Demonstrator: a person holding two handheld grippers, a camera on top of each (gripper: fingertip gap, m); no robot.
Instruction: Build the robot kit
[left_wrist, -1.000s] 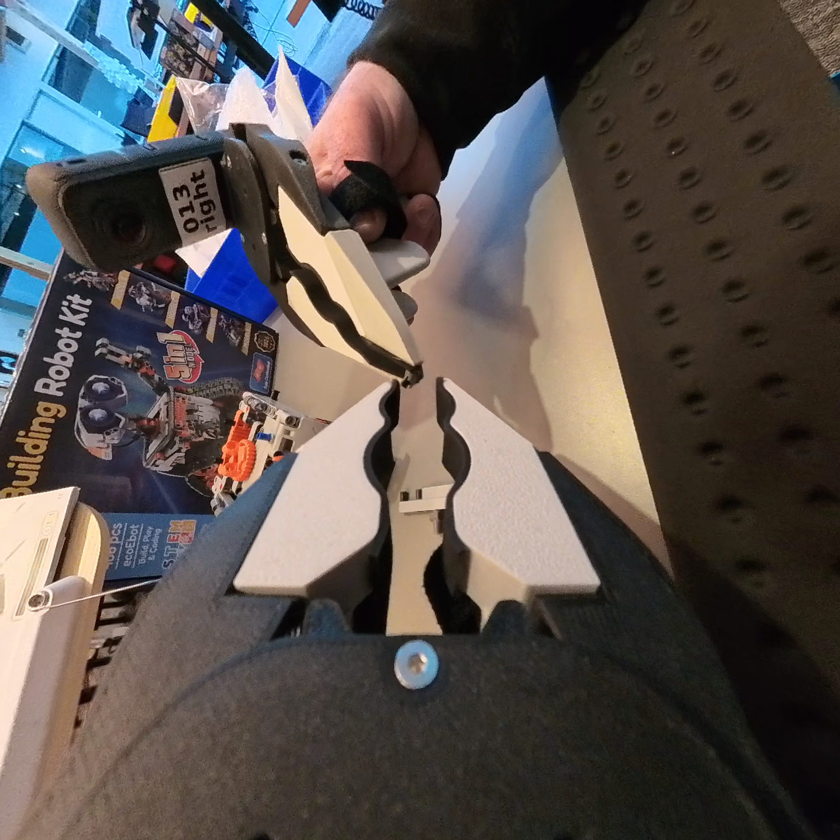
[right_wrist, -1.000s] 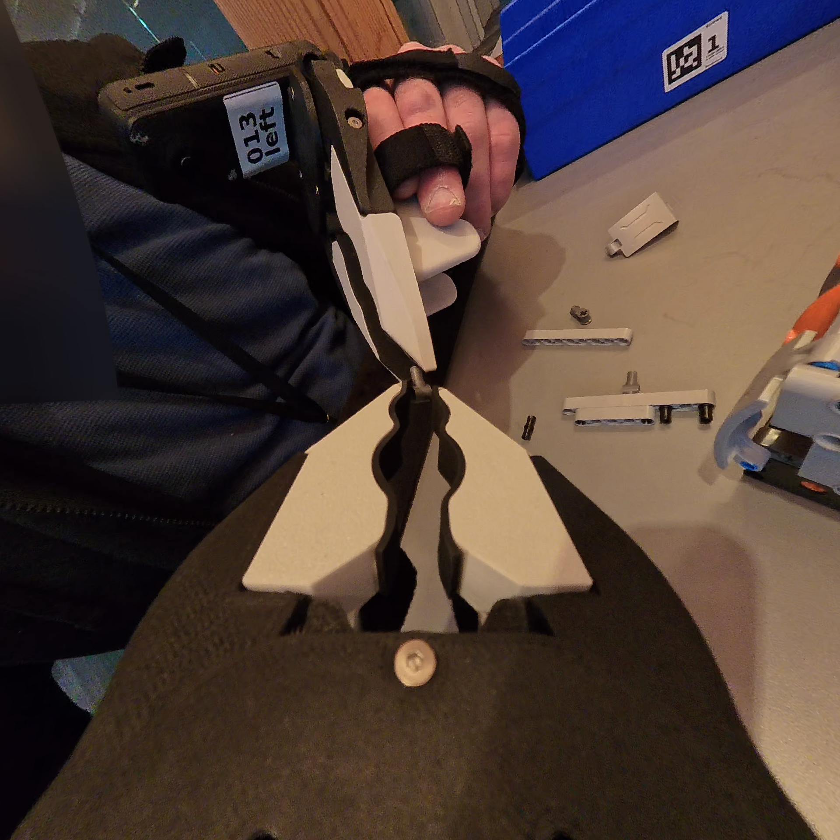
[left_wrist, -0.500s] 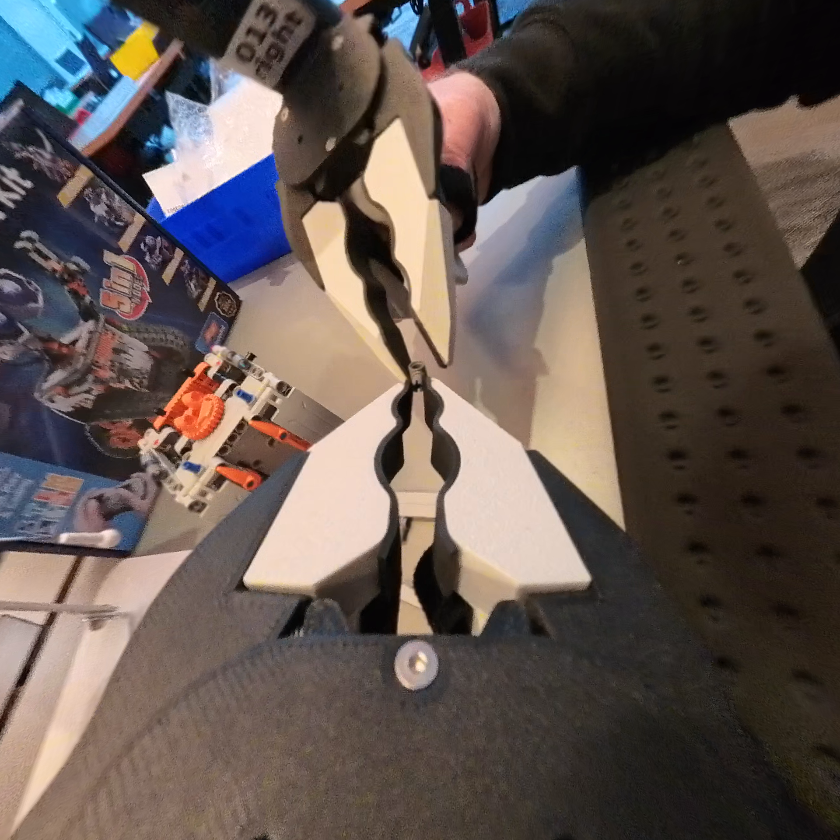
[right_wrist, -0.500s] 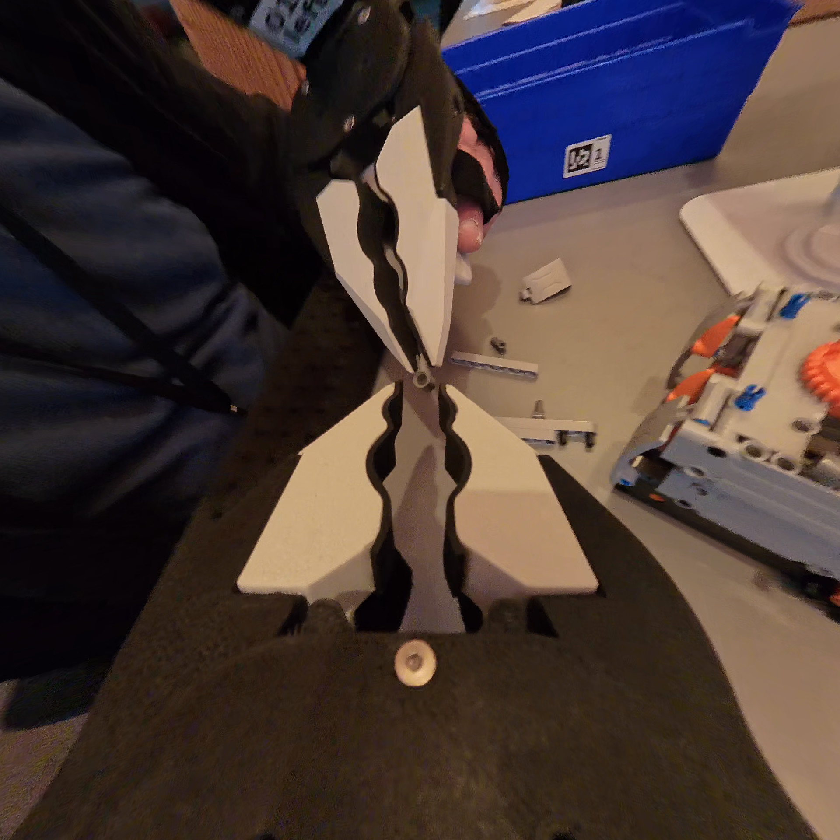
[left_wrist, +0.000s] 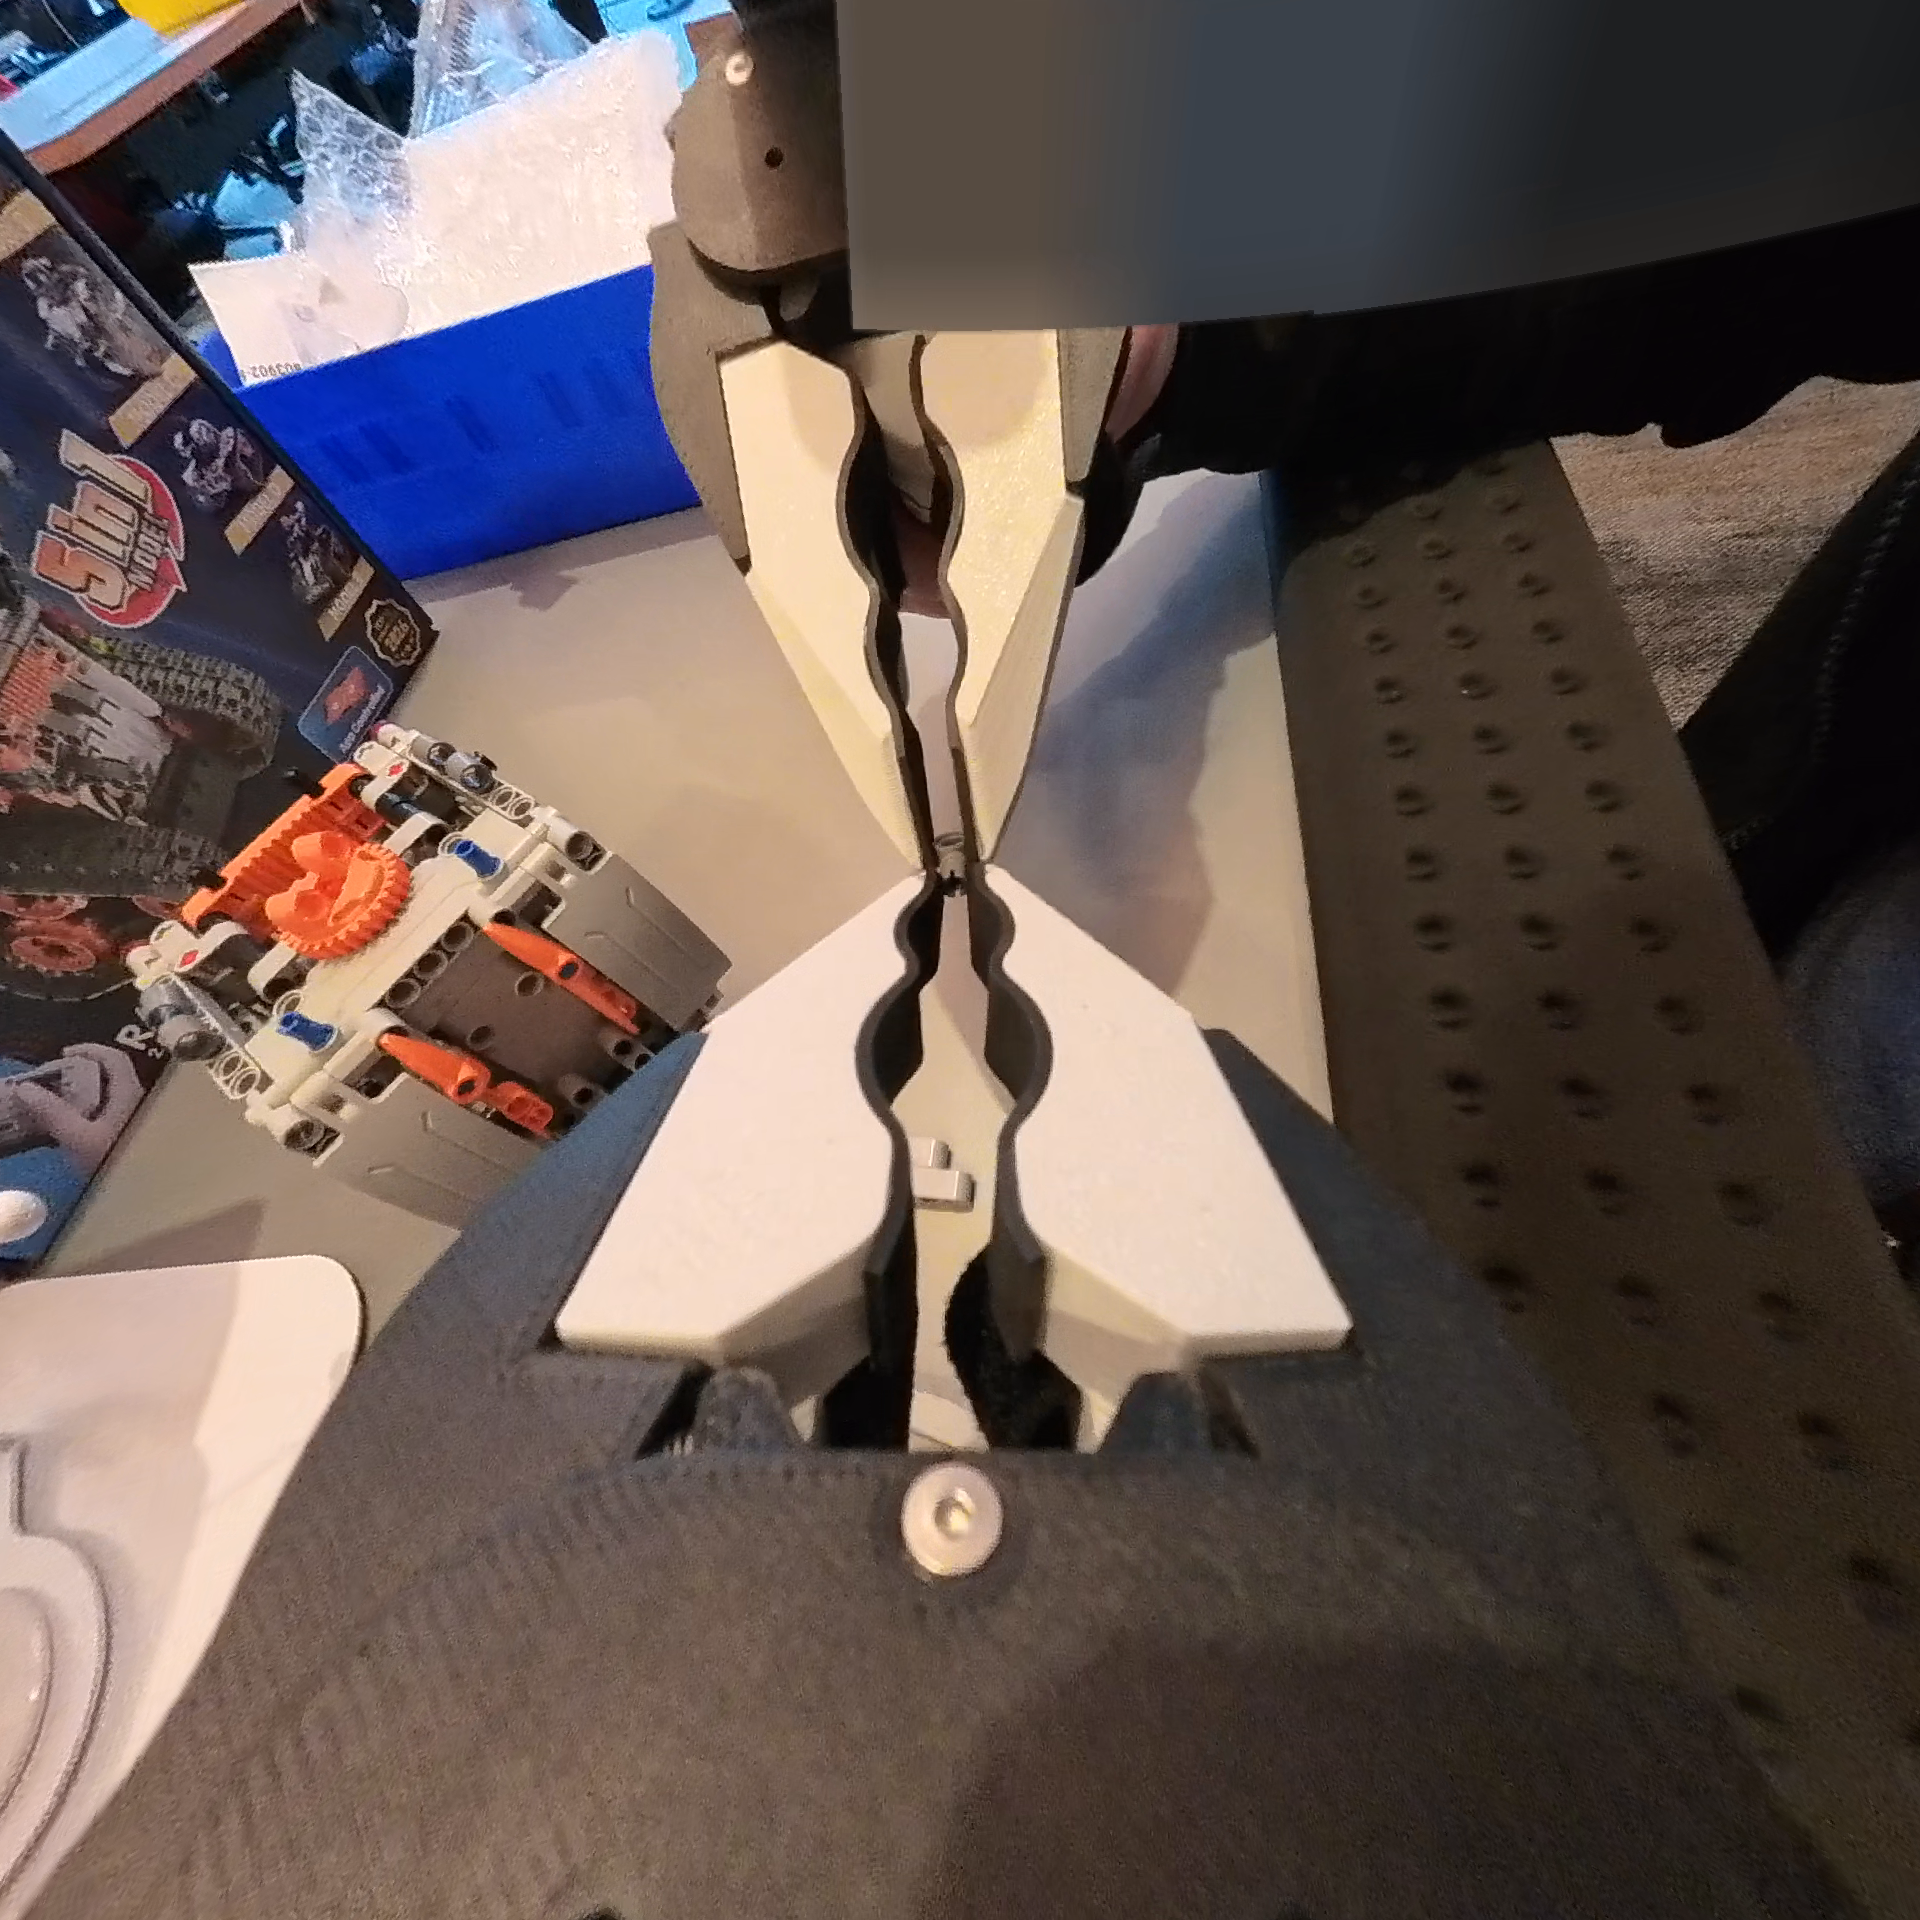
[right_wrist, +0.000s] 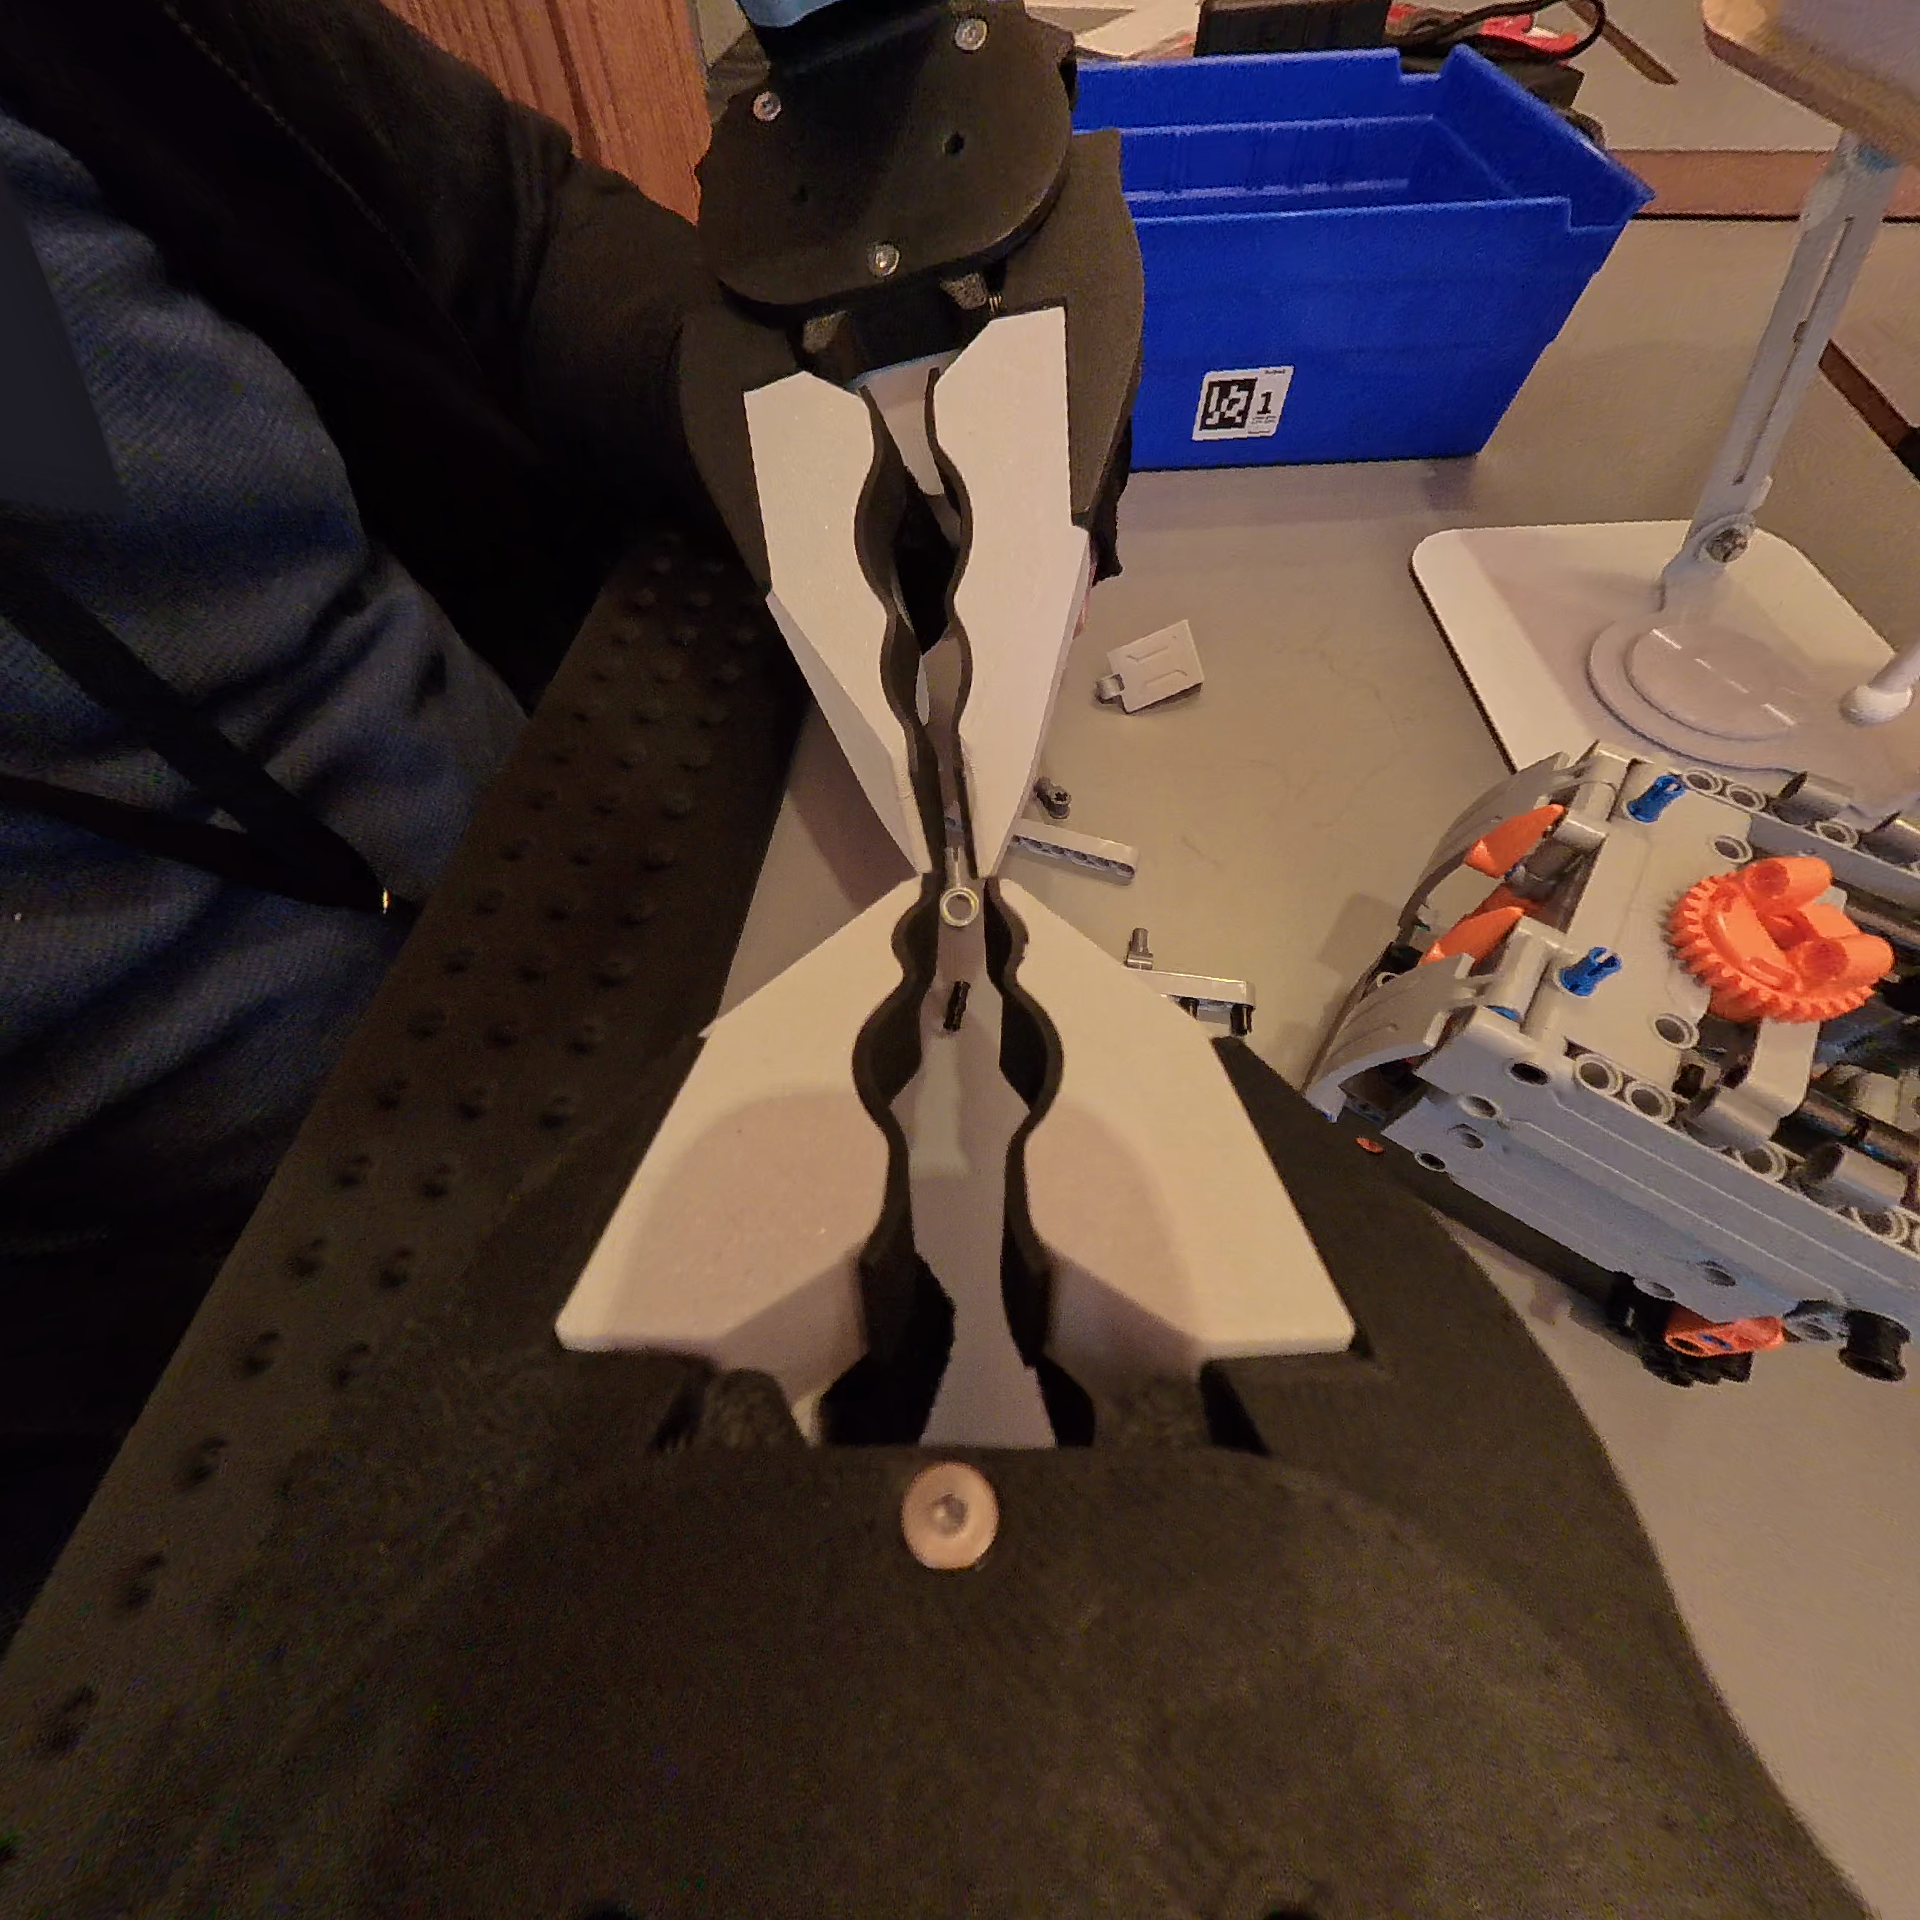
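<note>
Two grippers meet tip to tip above a smooth grey counter (right_wrist: 1299, 665). A black strip (left_wrist: 1507, 935) of dimpled, rubbery-looking material runs along the counter edge, on the far side of them from the brick-built model (right_wrist: 1621, 1060). Beyond the model stands a glossy blue plastic bin (right_wrist: 1351, 291), and a flat white stand base (right_wrist: 1538, 603) lies just behind it. A dark printed carton (left_wrist: 156, 644) leans close beside it. The model itself is a boxy grey-and-white frame of holed beams with orange pegs and an orange toothed wheel on top. Many of its holes are unfilled.

Your left gripper (left_wrist: 948, 896) and right gripper (right_wrist: 956, 896) have matte pale wedge fingers with wavy black inner edges. Both sets of jaws are almost closed, each pinching one end of the small grey pin (right_wrist: 956, 906) between them. That pin is held clear of the counter, well apart from the model. Nearer the model lie a grey beam (right_wrist: 1195, 982) and a flat grey panel (right_wrist: 1153, 665).
</note>
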